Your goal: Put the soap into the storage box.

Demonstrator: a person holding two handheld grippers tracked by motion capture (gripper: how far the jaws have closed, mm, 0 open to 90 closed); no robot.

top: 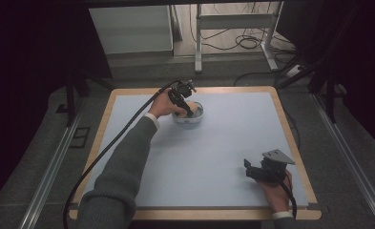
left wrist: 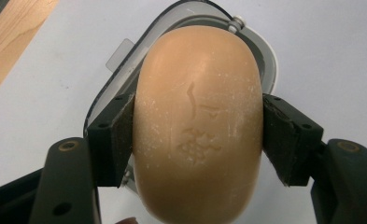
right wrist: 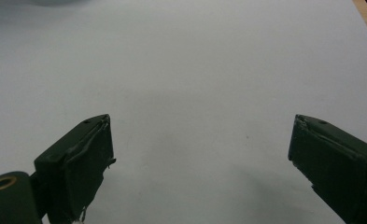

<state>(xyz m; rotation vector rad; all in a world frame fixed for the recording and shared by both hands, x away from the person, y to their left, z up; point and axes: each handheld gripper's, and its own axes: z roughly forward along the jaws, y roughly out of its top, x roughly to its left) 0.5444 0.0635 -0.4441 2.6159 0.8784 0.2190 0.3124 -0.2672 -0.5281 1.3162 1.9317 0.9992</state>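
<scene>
On the pale table (top: 223, 143), the left gripper (left wrist: 197, 128) clamps a tan soap bar (left wrist: 197, 126) over a white dish (top: 189, 118) at the far side, while the right gripper (right wrist: 200, 154) rests near right, jaws apart.

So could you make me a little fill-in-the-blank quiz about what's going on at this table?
1. The left gripper is shut on a tan bar of ____.
2. The soap is held above a white ____.
3. The right gripper has its jaws ____, with nothing between them.
4. Both grippers work over a pale blue mat on a ____ table.

Missing words: soap; dish; open; wooden
</scene>
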